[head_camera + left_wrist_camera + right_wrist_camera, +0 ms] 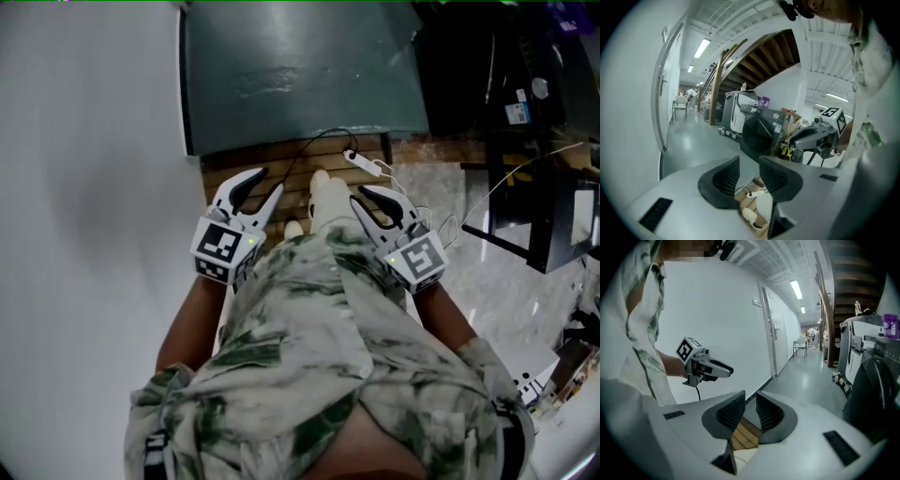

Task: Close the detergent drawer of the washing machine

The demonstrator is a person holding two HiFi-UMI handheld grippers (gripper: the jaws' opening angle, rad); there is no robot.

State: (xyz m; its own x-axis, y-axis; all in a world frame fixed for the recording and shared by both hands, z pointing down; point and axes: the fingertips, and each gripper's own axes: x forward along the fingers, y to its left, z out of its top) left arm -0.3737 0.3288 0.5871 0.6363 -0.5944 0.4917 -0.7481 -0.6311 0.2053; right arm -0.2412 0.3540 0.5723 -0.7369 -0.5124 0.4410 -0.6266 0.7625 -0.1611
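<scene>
The left gripper (pixel 749 162) has its jaws standing apart with nothing between them; through the gap only a wooden slatted platform (pixel 246 169) and a pale shoe (pixel 322 186) show. In the head view it (pixel 269 182) is held low in front of the person's patterned shirt (pixel 309 319), its marker cube toward the body, above the left edge of the platform. The right gripper (pixel 750 396) also has its jaws parted, by a narrower gap, and is empty; the platform's slats show between its pads. It (pixel 357 195) hangs beside the left one, over the platform's right side, and the two are near each other but not touching. A white power strip (pixel 362 161) with its cable lies near the platform's far right corner. Beyond the far edge spreads a grey-green floor (pixel 300 75), with a white wall (pixel 84 187) along the left. The washing machine (pixel 761 131), dark-fronted with a round door, stands well apart from both grippers across that floor, under a wooden staircase (pixel 764 51); its detergent drawer is too small to make out.
</scene>
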